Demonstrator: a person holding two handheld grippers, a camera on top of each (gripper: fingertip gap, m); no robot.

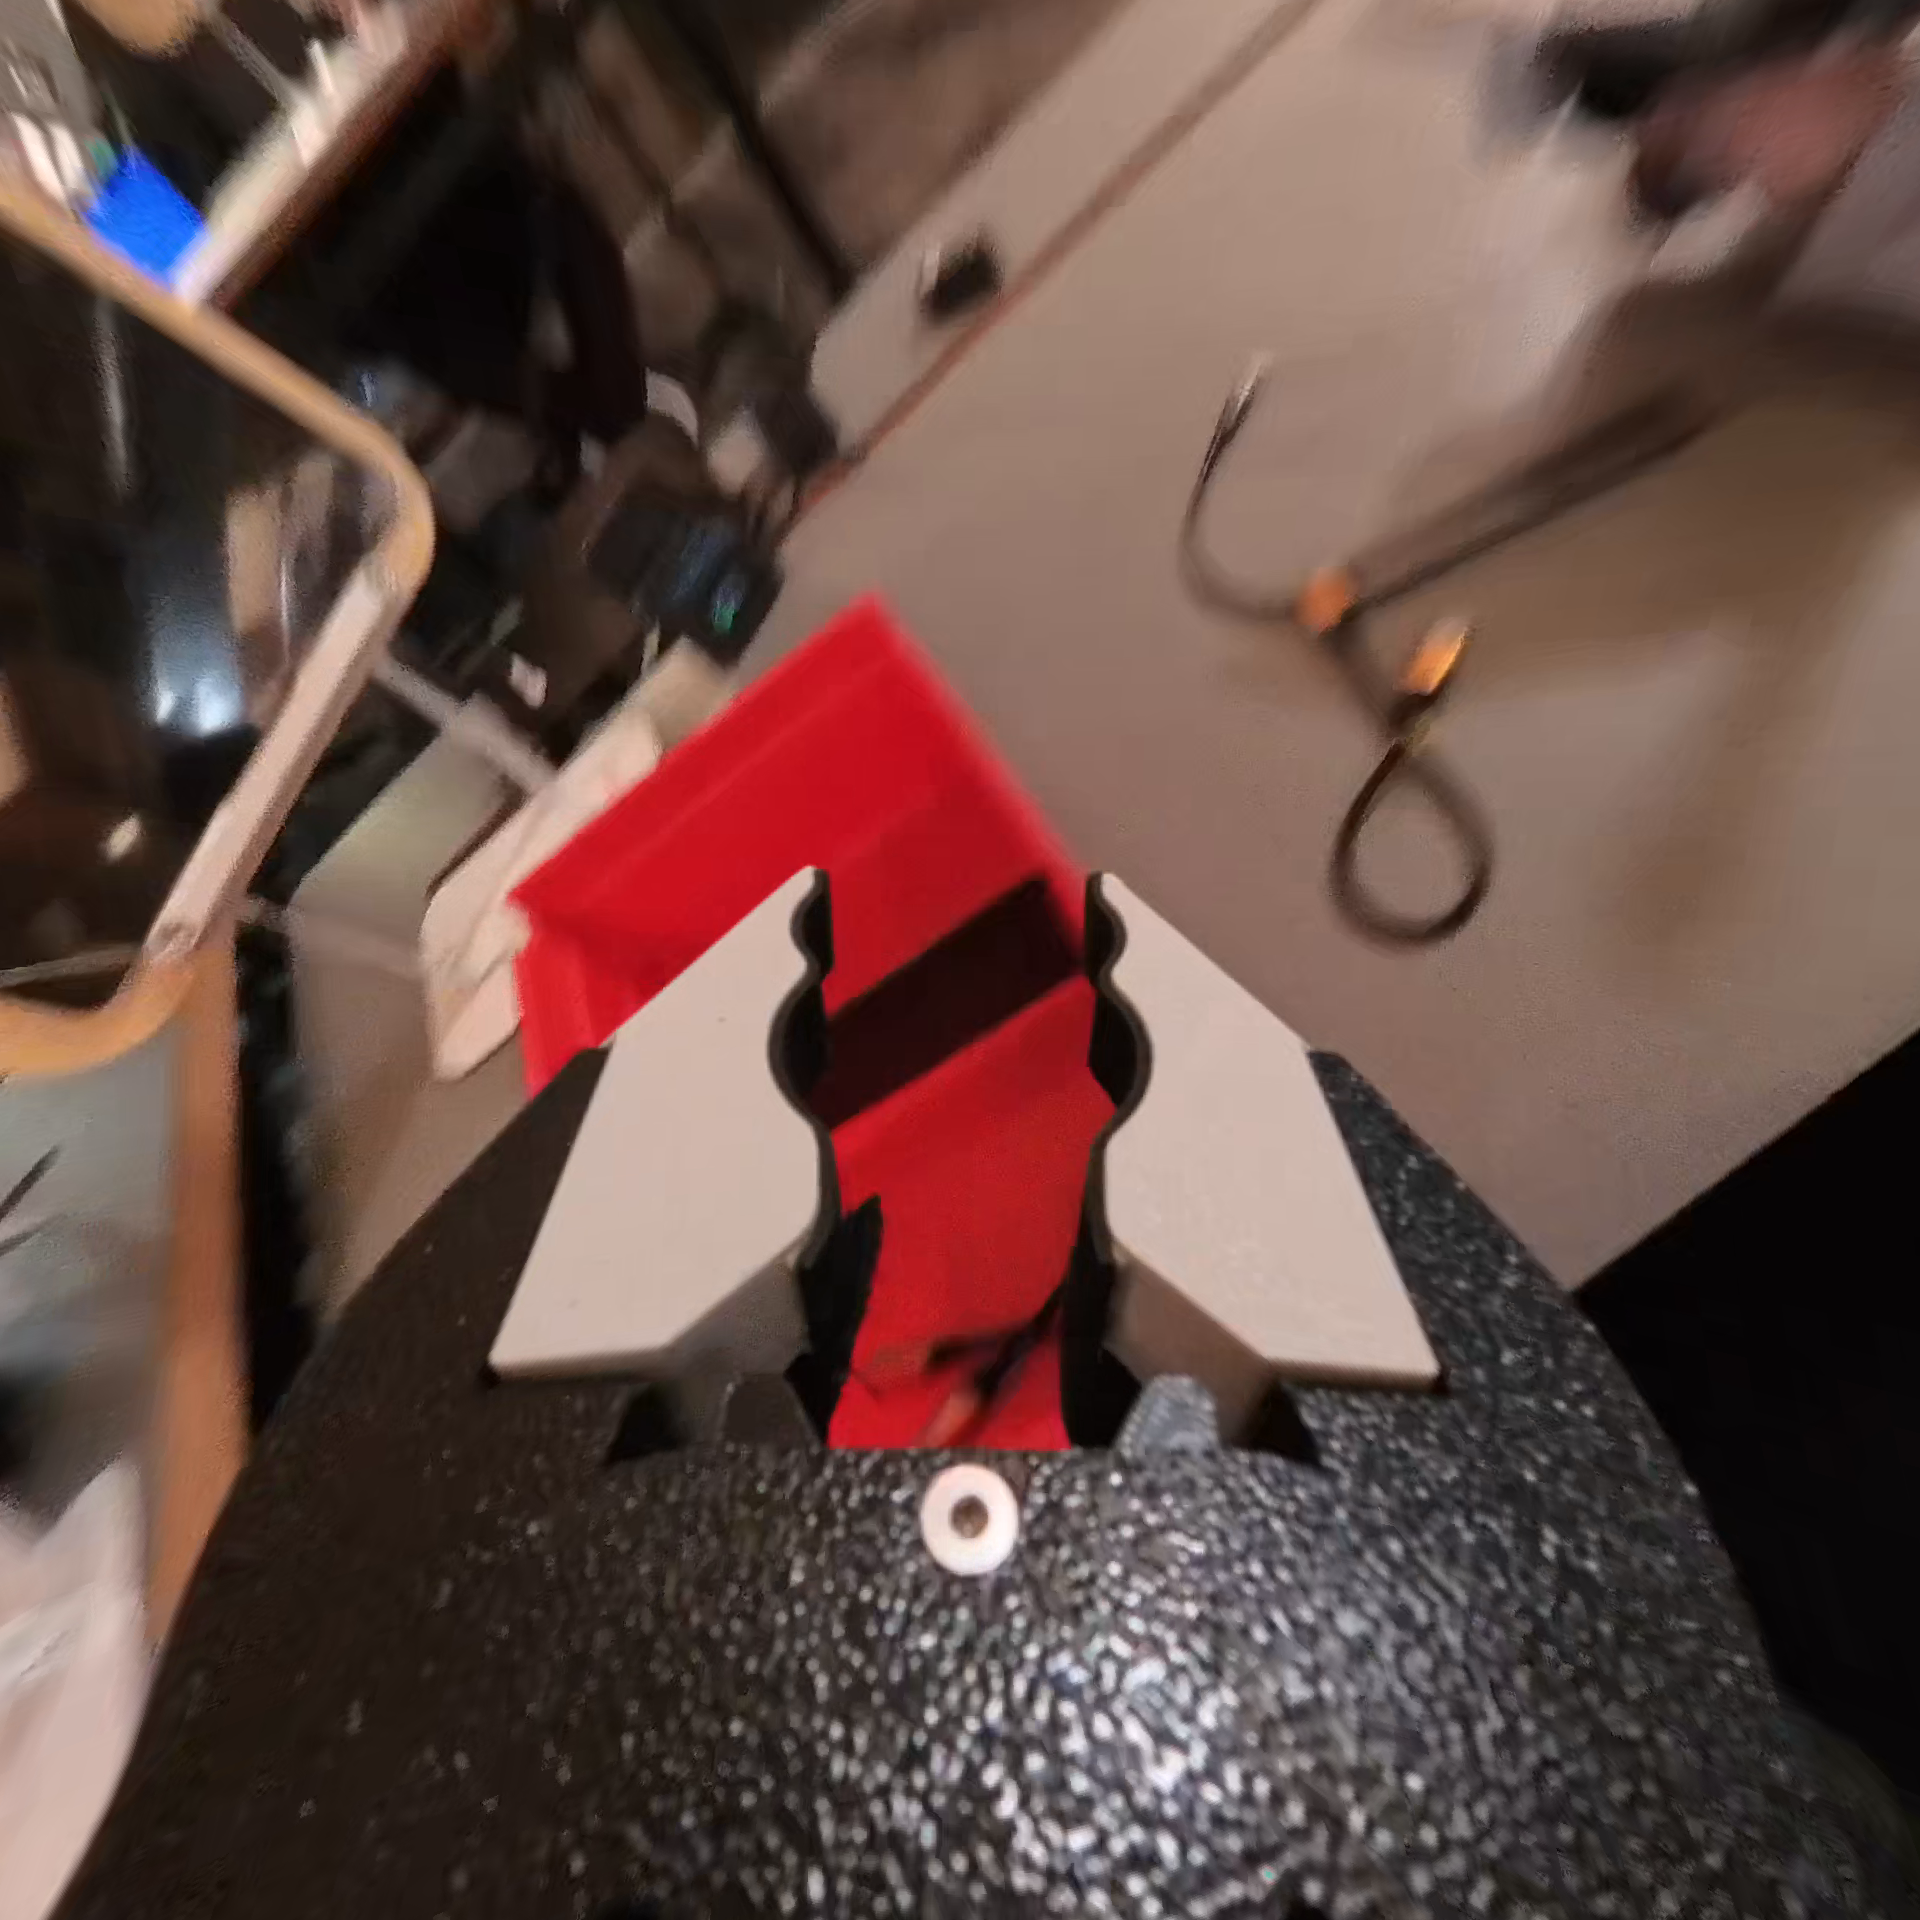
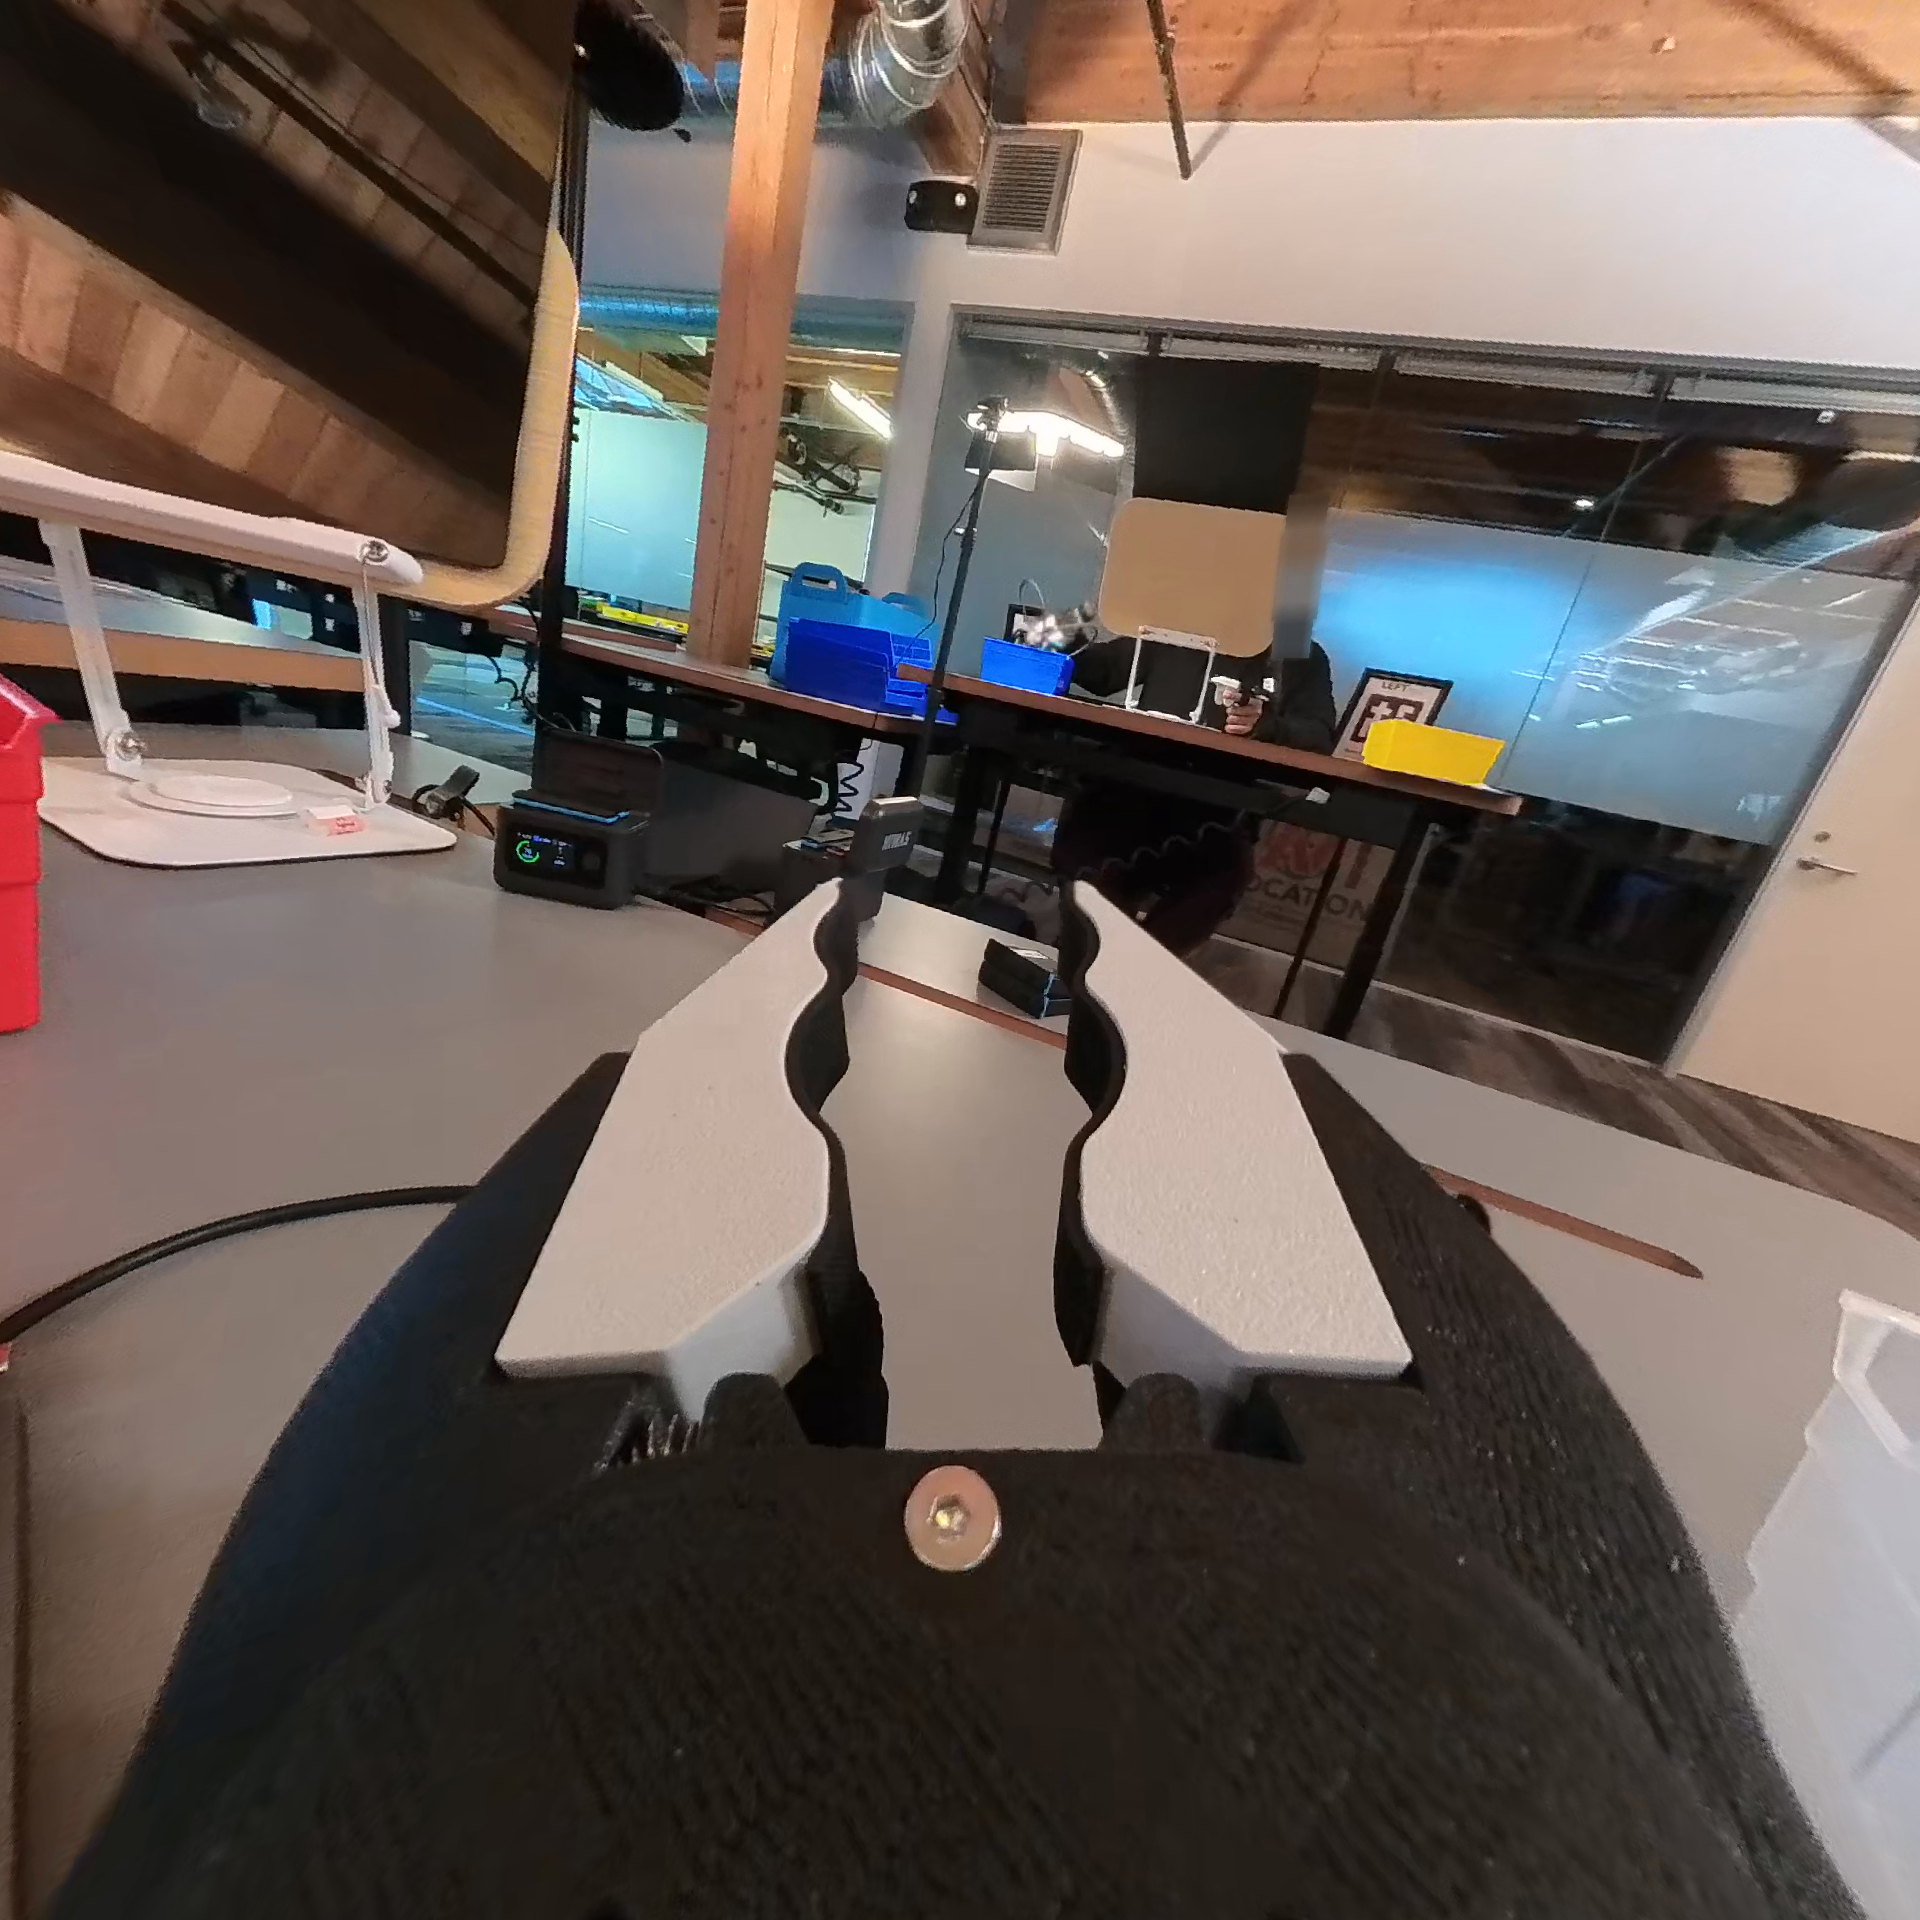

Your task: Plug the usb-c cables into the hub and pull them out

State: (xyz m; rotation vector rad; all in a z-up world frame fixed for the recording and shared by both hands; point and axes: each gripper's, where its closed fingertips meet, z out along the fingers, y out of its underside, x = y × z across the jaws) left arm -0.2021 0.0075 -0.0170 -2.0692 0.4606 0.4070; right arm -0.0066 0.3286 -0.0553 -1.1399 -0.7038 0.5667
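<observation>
The left wrist view is blurred by motion. My left gripper point(image 1: 956, 888) is open and empty, held over a red bin point(image 1: 790, 790) on the grey table. A dark flat bar point(image 1: 945, 997), perhaps the hub, lies in the bin between my fingers; thin cable ends point(image 1: 956, 1361) show lower in it. Dark cables point(image 1: 1403, 727) with orange tags lie looped on the table to the right. My right gripper point(image 2: 958, 896) is open and empty, held low over the bare grey table point(image 2: 312, 1039). A black cable point(image 2: 208, 1231) curves across the table at its left.
The red bin's side point(image 2: 16, 862) shows at the left edge. A white stand point(image 2: 208, 800), a small power unit point(image 2: 561, 852) and a small black block point(image 2: 1023, 977) sit farther back. A clear plastic box point(image 2: 1849, 1558) stands at the right. A person sits at a far table. The gap from one gripper's tips to the other's is roughly 40 cm.
</observation>
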